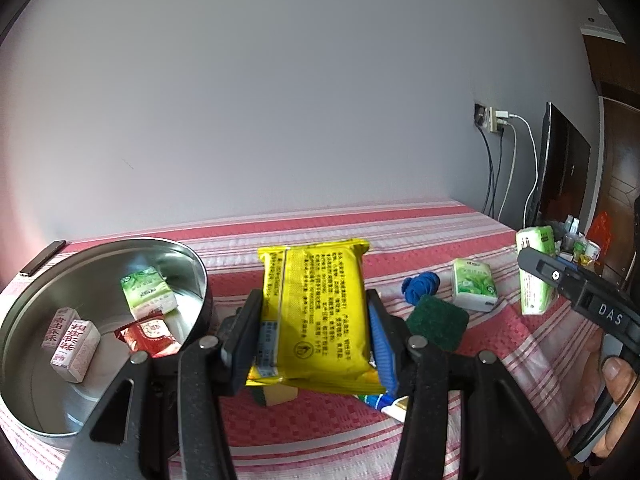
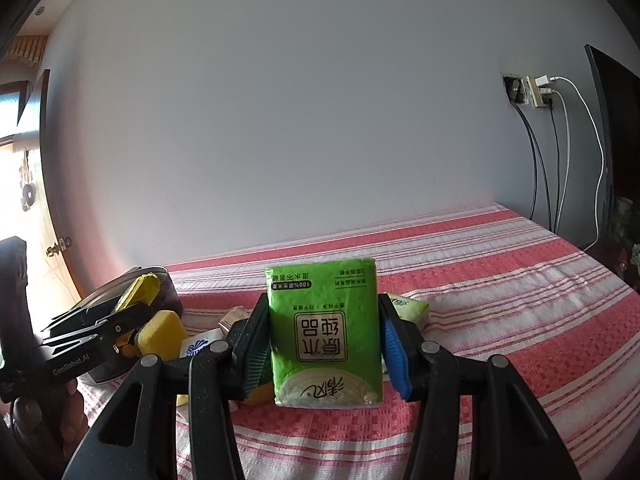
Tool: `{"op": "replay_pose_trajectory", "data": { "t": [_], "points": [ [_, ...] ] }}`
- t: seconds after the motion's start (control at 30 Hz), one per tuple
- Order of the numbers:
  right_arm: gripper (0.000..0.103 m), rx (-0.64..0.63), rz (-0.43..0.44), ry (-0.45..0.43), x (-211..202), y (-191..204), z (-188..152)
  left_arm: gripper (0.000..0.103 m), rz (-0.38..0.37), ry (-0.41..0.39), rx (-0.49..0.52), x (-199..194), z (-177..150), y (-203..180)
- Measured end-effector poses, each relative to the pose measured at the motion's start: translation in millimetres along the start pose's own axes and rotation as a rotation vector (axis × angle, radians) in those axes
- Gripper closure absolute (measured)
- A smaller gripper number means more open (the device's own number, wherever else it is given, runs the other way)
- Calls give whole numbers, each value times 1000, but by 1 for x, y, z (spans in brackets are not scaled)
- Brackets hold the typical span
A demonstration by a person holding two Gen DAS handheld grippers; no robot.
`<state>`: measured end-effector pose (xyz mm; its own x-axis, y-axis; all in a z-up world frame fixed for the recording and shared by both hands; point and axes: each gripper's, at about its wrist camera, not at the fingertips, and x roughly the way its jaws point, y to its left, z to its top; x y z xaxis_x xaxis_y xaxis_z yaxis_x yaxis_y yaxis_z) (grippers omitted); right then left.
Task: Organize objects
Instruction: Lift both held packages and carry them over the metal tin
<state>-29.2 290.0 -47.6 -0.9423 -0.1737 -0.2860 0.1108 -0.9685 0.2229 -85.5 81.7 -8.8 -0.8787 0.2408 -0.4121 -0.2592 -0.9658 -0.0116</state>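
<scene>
The left hand-held gripper (image 1: 316,316) is clamped on the yellow packet (image 1: 316,304), raised beside the metal tin (image 1: 188,256). The right hand-held gripper (image 2: 324,344) is clamped on the green tissue pack (image 2: 324,332) above the striped bed cover (image 2: 500,280). Both wrappers are slick, soft film: a tilt may let either slide out.

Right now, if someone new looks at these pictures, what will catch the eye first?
The yellow packet, clamped in the left gripper, fills the middle of the left view above the striped cloth. The green tissue pack, held upright in the right gripper, does the same in the right view. A metal tin at far left holds small packs.
</scene>
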Motion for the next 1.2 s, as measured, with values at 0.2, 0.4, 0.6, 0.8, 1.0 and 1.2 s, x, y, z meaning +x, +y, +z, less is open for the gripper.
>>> {"op": "replay_pose_trajectory", "data": {
  "t": [0.2, 0.4, 0.6, 0.8, 1.0, 1.2],
  "points": [
    [50, -2, 5, -8, -2, 0, -1, 54, 9, -25, -2, -5, -1, 0],
    [50, -3, 5, -13, -3, 0, -2, 54, 19, -39, -10, -8, -1, 1],
    [50, -9, -2, -23, -4, 1, -2, 54, 31, -57, -13, -11, -1, 1],
    [50, -38, -18, -22, -4, 7, -2, 54, 34, -68, -28, -13, 0, 3],
    [50, -60, 6, -20, -3, 20, 2, 54, 40, -86, -50, -24, 3, 15],
    [50, -88, 77, -16, 1, 46, 17, 54, 76, -99, -94, -39, 10, 39]
  ]
}}
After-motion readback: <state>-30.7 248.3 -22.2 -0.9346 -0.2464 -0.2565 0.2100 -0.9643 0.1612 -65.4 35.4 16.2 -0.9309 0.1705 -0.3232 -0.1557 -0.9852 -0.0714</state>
